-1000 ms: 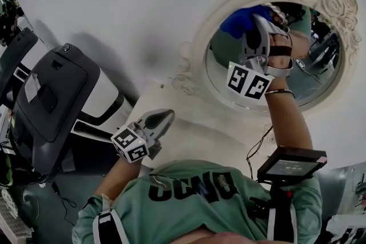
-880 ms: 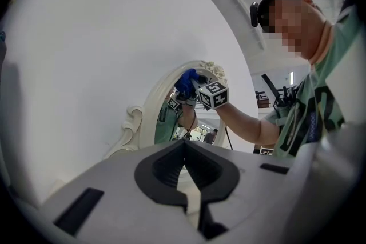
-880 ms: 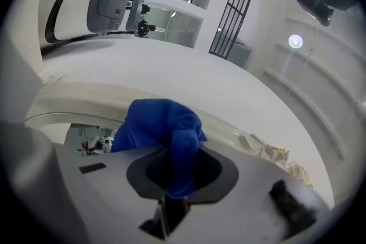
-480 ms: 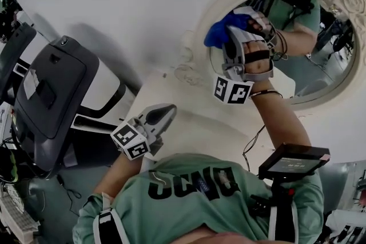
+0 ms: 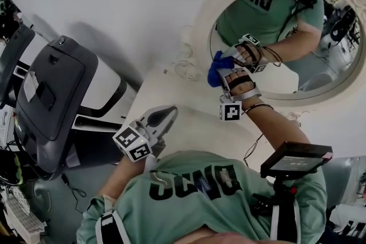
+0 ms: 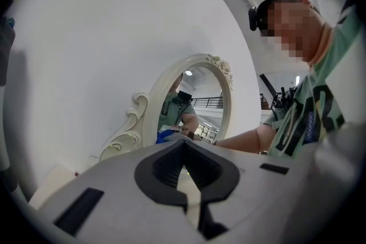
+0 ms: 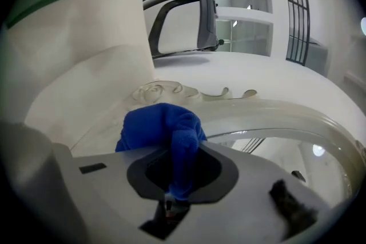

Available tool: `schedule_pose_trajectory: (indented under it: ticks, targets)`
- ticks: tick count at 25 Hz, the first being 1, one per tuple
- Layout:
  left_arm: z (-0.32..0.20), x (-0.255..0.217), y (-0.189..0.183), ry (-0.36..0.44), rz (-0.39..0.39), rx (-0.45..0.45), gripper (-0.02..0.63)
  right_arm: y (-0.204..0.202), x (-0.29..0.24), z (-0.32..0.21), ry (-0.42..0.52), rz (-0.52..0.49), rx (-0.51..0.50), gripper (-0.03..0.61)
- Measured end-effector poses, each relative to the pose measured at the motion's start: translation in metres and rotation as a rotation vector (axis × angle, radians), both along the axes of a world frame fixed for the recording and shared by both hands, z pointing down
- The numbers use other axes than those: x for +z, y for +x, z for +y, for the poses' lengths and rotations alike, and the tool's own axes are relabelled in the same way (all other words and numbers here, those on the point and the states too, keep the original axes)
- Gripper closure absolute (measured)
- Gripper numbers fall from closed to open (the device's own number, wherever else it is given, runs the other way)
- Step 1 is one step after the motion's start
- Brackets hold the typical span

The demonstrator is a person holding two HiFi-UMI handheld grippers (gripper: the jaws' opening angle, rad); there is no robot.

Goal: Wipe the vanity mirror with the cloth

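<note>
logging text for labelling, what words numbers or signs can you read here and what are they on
Nothing can be quoted with confidence.
Shirt print: large dark letters, upside down and creased, not surely readable.
Small screen at the chest: lines of text, too small.
White sticker on the grey machine: too small.
Marker cubes: black-and-white square patterns, no letters.

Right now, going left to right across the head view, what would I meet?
Dark grey machine → left gripper, shut and empty → blue cloth, pinched in the right gripper → small screen.
</note>
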State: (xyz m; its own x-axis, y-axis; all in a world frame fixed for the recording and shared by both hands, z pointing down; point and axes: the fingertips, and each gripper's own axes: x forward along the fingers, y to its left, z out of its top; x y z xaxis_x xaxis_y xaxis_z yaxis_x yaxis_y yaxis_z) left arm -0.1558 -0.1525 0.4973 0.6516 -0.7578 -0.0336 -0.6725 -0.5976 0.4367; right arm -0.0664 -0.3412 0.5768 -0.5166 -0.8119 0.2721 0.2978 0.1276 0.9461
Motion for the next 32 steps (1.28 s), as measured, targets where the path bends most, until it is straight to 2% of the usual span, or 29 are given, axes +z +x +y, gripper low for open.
schedule_pose_trajectory:
  ticks: [3,9,12,16,19,22,25,27,32]
  targets:
    - [-0.002,0.0,0.001,0.004,0.0,0.006,0.604,0.005,0.02,0.001,-0.075,0.011,0.013,0.531]
    - [0.001,-0.012,0.01,0.034,-0.014,0.02,0.604,0.006,0.022,0.004,-0.196,-0.007,0.061,0.531]
    - [0.002,-0.021,0.01,0.058,-0.02,0.02,0.604,0.007,0.002,0.016,-0.209,-0.046,0.03,0.529]
    - [0.006,-0.028,0.009,0.072,-0.028,0.019,0.604,0.0,-0.094,0.04,-0.099,-0.199,-0.052,0.529]
    - [0.007,-0.032,0.011,0.082,-0.025,0.024,0.604,0.004,-0.197,0.042,0.042,-0.341,-0.071,0.529]
    - [0.007,-0.035,0.012,0.095,-0.022,0.028,0.604,0.013,-0.29,0.037,0.191,-0.432,-0.061,0.529]
    - [0.008,-0.038,0.01,0.108,-0.022,0.026,0.604,0.018,-0.355,0.03,0.307,-0.46,-0.034,0.529]
    - [0.008,-0.039,0.009,0.11,-0.019,0.022,0.604,0.019,-0.378,0.021,0.349,-0.45,-0.003,0.529]
    - [0.009,-0.038,0.008,0.107,-0.011,0.017,0.604,0.018,-0.384,0.001,0.383,-0.382,0.044,0.529]
